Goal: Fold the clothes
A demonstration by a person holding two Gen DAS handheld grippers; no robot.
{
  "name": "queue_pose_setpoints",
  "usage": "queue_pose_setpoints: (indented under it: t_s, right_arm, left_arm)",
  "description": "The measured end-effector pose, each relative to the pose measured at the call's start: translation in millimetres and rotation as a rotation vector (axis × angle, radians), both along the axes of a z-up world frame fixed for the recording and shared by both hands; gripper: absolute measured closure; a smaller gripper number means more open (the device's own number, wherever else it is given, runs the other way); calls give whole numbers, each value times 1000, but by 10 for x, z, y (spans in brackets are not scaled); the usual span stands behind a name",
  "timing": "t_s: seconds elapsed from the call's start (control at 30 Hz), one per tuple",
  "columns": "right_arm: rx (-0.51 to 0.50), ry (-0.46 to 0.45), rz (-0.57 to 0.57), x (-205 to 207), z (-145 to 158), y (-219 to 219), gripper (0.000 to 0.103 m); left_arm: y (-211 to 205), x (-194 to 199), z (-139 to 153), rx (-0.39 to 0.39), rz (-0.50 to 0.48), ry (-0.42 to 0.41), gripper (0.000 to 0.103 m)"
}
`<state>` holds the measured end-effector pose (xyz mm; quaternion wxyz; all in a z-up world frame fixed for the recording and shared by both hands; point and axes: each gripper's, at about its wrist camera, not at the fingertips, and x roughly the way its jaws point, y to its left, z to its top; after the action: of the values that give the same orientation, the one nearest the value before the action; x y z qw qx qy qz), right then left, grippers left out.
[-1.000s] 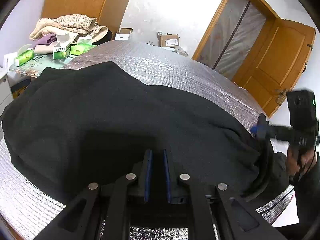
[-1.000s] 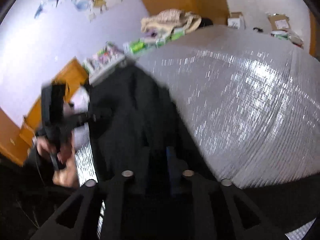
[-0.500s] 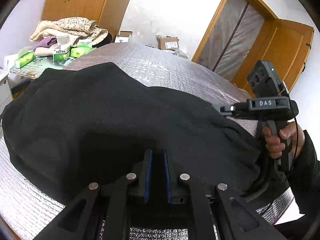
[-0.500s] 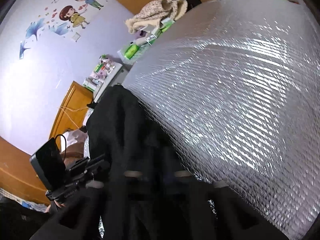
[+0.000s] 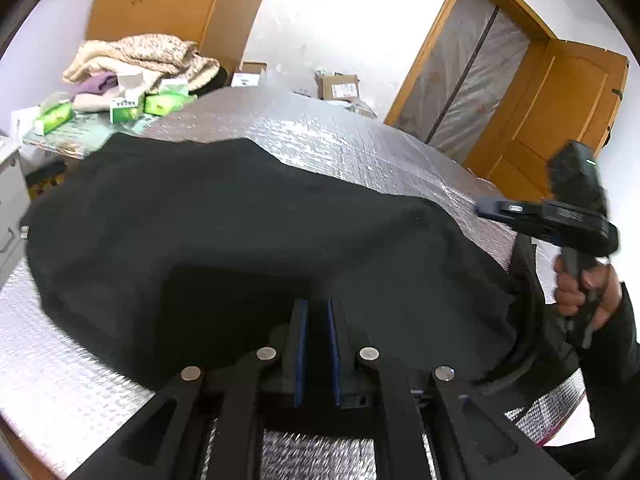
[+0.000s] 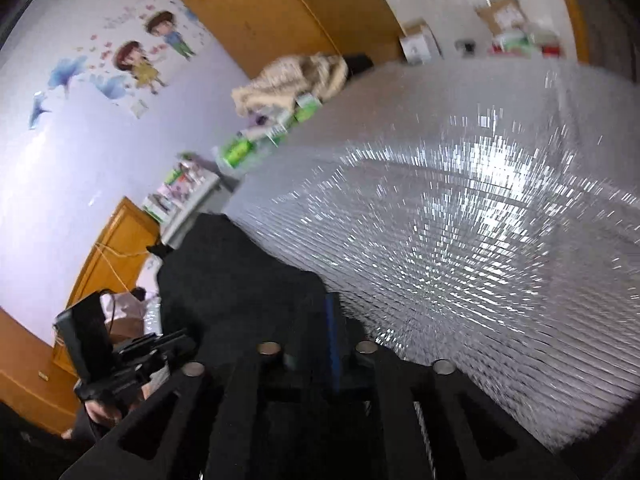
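Folding step: black garment [image 5: 248, 240] lies spread on the silver counter [image 5: 360, 148], bunched along the person-side edge; judged early in the task, no neat fold visible yet.
Garment place: covers the counter's near part, its far edge well short of the tissue boxes [image 5: 128, 106]; a dark strip trails off the garment's right end toward the counter rim.
Long axis: runs side to side across the left wrist view, from the end nearest the tissue boxes to the end under the right claw; which end is collar or hem, cannot tell.
Left claw [image 5: 318, 344]: low over the garment's near edge, blue pads narrowly apart with dark cloth between them; looks clenched on the garment's edge, though the black-on-black leaves this a reading.
Right claw [image 6: 316, 328]: view blurred, jaws opening; garment is right below them but pads not seen pressing on it, so released; in the left view it hovers above the garment's right end.
Right hand [image 5: 584, 292]: wrapped on the handle, beside the garment's right end.
Doing it well: pinch the right end's edge only, match the left claw's height, pull taut along the long axis before laying over.
Risk: grabbing two layers or the trailing strip.
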<state>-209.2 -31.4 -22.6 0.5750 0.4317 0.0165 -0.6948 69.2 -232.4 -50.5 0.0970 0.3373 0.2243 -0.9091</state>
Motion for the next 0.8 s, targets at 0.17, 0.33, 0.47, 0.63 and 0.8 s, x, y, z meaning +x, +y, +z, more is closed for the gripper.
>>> queue_pose_setpoints:
  t_s: [0.17,0.33,0.47,0.63,0.8]
  right_arm:
    - [-28,126,155,567,106,246,73]
    - [45,196,311,1125,-108,244,73]
    - [100,260,392,1408,-277,239,73]
    - [174,315,438,1565,-459,184,73]
    - [191,345,431,1529,-495,206,88]
  left_arm:
    - [-48,149,-6,6,50,0,92]
    - [68,243,22,14,39,20,92]
    - [306,282,22,18,-43,34,92]
    - [640,299,-71,4,-159,13,92]
    - [776,220,-77,-23,-202,6,92]
